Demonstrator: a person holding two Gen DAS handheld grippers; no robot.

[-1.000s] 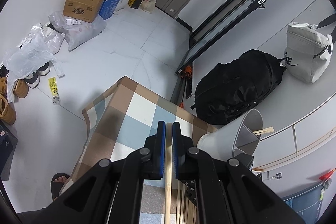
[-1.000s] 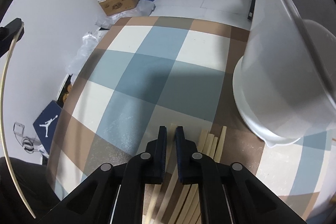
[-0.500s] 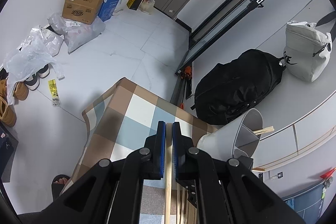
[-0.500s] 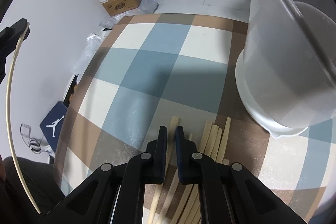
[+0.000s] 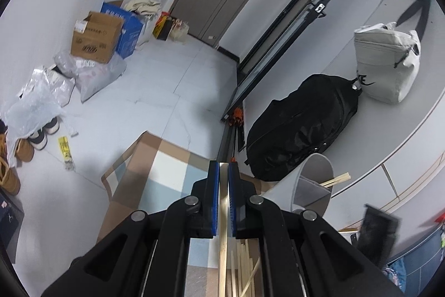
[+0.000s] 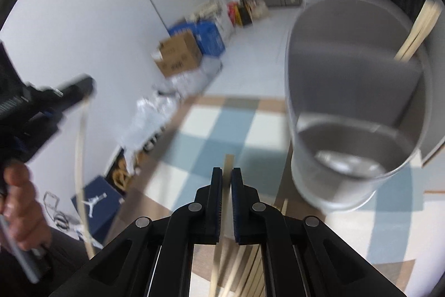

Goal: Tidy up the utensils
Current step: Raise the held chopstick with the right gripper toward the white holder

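Note:
My left gripper (image 5: 223, 171) is shut on a wooden chopstick (image 5: 222, 255) and holds it high above the checked tablecloth (image 5: 164, 171). My right gripper (image 6: 227, 177) is shut on another wooden chopstick (image 6: 228, 163), lifted off the pile of chopsticks (image 6: 250, 277) on the cloth. The grey divided utensil holder (image 6: 356, 102) stands just right of and ahead of the right gripper, with chopsticks (image 6: 417, 29) in its far compartment. The holder also shows in the left wrist view (image 5: 314, 185). The left gripper with its chopstick shows at the left of the right wrist view (image 6: 80, 130).
A black backpack (image 5: 303, 124) and a pale bag (image 5: 386, 63) lie on the white ledge behind the holder. Cardboard and blue boxes (image 5: 97, 38), plastic bags (image 5: 91, 74) and shoes (image 5: 39, 135) sit on the floor along the wall.
My right gripper has lifted from the pile with a chopstick and risen level with the holder's rim. My left gripper has risen higher with its chopstick.

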